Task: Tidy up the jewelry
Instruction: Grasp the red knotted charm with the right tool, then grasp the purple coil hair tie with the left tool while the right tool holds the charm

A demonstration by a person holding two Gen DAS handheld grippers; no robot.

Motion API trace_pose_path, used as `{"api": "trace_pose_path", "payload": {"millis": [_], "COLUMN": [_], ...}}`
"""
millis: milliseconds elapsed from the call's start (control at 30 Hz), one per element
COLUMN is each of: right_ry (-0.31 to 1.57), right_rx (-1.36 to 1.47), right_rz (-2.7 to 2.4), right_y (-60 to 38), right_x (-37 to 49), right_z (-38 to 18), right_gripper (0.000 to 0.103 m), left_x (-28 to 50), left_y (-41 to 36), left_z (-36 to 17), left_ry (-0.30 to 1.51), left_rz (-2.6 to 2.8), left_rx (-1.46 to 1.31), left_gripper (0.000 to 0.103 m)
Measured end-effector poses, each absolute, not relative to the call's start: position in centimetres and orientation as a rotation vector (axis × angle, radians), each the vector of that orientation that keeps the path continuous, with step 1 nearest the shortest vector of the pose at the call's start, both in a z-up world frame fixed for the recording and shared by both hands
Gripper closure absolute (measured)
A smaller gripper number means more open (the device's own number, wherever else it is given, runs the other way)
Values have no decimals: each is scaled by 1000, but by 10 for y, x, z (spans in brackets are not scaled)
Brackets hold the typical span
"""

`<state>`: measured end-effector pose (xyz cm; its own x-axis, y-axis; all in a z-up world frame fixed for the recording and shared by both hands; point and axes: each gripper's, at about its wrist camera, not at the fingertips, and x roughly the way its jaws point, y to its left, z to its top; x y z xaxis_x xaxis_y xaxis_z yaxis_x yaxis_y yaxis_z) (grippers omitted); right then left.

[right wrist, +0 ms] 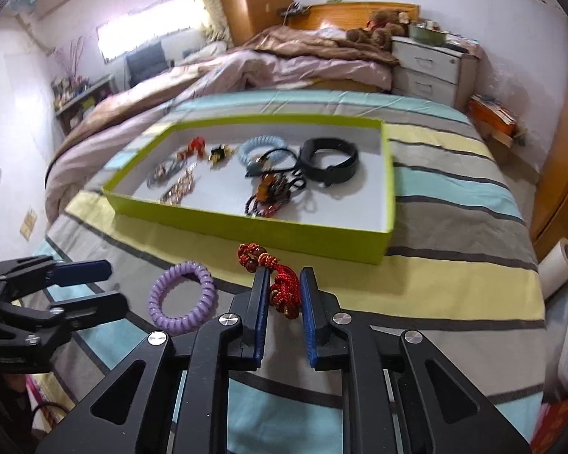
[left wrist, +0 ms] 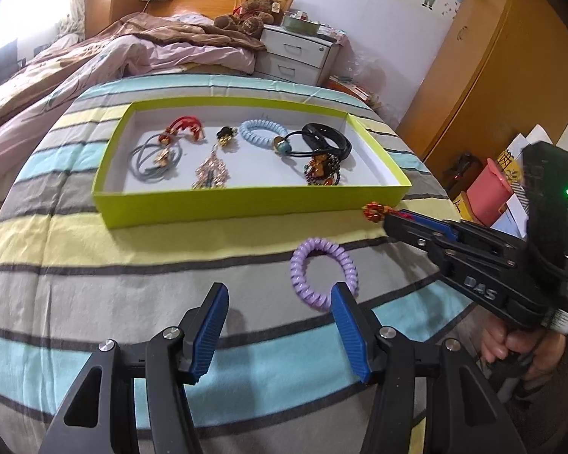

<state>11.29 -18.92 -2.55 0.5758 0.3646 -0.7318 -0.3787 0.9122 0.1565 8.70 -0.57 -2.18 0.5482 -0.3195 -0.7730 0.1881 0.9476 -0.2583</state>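
A lime-green box (left wrist: 246, 204) (right wrist: 246, 229) sits on the striped bedspread and holds several pieces: a red hair tie (left wrist: 185, 125), a grey cord (left wrist: 153, 157), a light blue coil band (left wrist: 263, 131), a black wristband (left wrist: 323, 140) (right wrist: 331, 159) and beaded bracelets (left wrist: 322, 170). A purple coil band (left wrist: 322, 272) (right wrist: 181, 295) lies on the bedspread in front of the box. My left gripper (left wrist: 280, 306) is open, just short of the purple band. My right gripper (right wrist: 284, 283) (left wrist: 394, 219) is shut on a red beaded knot ornament (right wrist: 280, 283) (left wrist: 375, 212), near the box's front right corner.
The striped bedspread (left wrist: 132, 265) covers the surface; a rumpled quilt (left wrist: 132, 53) lies behind. A white drawer unit (left wrist: 299, 53) stands at the back, a wooden wardrobe (left wrist: 492, 75) at the right, and boxes and papers (left wrist: 492, 193) beside the bed.
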Motion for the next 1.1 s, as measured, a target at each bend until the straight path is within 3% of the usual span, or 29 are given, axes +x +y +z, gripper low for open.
{"api": "trace_pose_path", "payload": {"millis": [500, 1100], "right_ry": [786, 784], "right_rx": [38, 59], "right_rz": [399, 397], "right_y": [-206, -209], "right_x": [89, 88], "right_z": [-13, -13], "right_gripper": [86, 86], "left_x": [109, 107], "left_y": [-43, -47], "left_z": [-35, -34], "left_ry": [966, 931], "left_rz": [-208, -234], "left_rx": [39, 60], "left_gripper": [48, 93]}}
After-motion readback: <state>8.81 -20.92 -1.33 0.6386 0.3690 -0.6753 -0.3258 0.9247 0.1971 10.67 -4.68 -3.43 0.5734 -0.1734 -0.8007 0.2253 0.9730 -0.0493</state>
